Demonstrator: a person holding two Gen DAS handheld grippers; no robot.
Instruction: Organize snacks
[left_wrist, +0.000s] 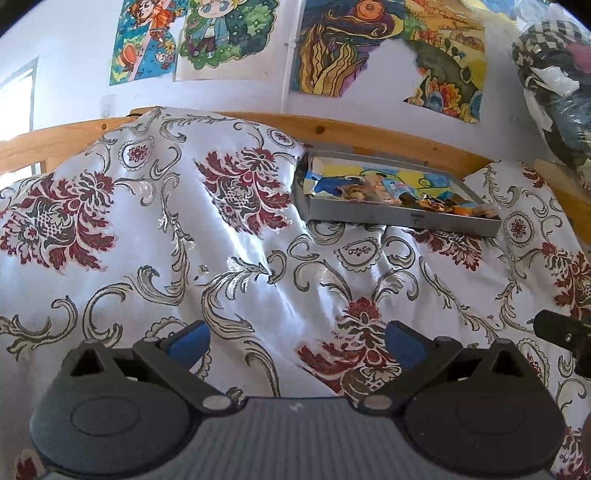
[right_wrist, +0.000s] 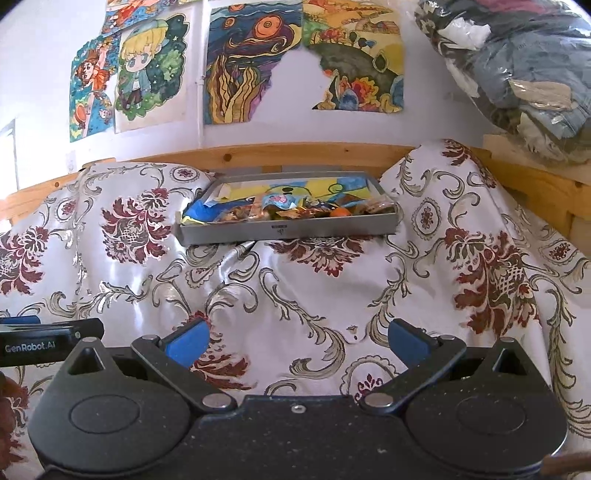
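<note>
Left gripper blue-padded fingers spread wide, holding nothing, above white floral-patterned bedspread. Right gripper fingers likewise spread, empty. Shallow grey rectangular tray well ahead on bed, near wooden headboard; inside, colourful wrapped snacks heaped along front wall over painted paper lining.

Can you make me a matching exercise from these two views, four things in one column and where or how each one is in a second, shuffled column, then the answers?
Things
1. grey tray
2. wrapped snacks
3. colourful drawings
4. left gripper

Places or states
A. stuck on the white wall
B. fingers open, holding nothing
C. resting on the floral bedspread by the wooden rail
D. piled along the tray's near edge

Pairs: 1-C, 2-D, 3-A, 4-B
</note>
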